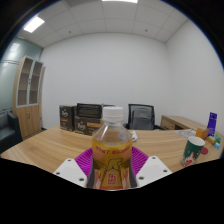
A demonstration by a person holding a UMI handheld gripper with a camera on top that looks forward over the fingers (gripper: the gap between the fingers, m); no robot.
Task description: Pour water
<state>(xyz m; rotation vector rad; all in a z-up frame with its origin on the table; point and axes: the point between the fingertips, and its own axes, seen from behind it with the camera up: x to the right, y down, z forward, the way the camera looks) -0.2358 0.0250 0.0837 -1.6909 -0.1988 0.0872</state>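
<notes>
A clear plastic bottle (111, 150) with a white cap, amber liquid and a yellow-red label stands upright between my fingers, filling the middle of the gripper view. My gripper (111, 166) is shut on it: both purple pads (86, 160) press against the bottle's sides at label height. The bottle's base is hidden below the fingers. A green-and-white cup (193, 149) stands on the wooden table (45, 147) to the right, beyond the fingers.
Beside the cup, small items and a blue container (211, 122) crowd the table's right end. Black office chairs (142, 115) line the far side of the table. A wooden cabinet (29, 95) stands at the left wall.
</notes>
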